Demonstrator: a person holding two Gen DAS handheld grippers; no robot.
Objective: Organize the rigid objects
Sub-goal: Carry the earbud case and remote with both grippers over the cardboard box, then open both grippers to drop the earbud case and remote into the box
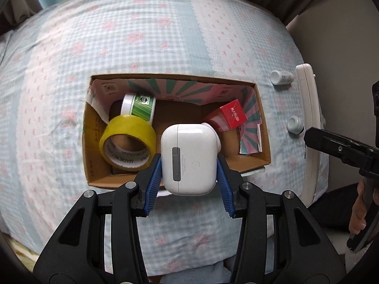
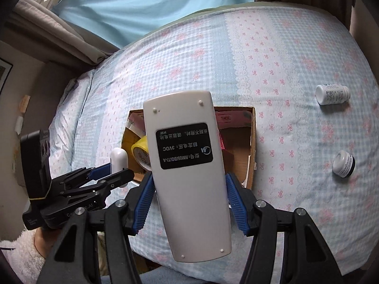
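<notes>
2 grippers (image 1: 189, 163) (image 2: 189, 189) clamp white case (image 1: 189, 158), remote (image 2: 187, 165).

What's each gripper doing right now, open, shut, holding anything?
Left gripper: shut on the white earbud case, at the cardboard box.
Right gripper: shut on the white remote control.

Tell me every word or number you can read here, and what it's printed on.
"MARUBI": red box in the cardboard box.
"MADE IN CHINA": core of the yellow tape roll.
"RM05/BG(T)-A" and "3VDC": black label on the remote, with Chinese text, upside down.
Green tape roll, two small bottles: print too small.
</notes>
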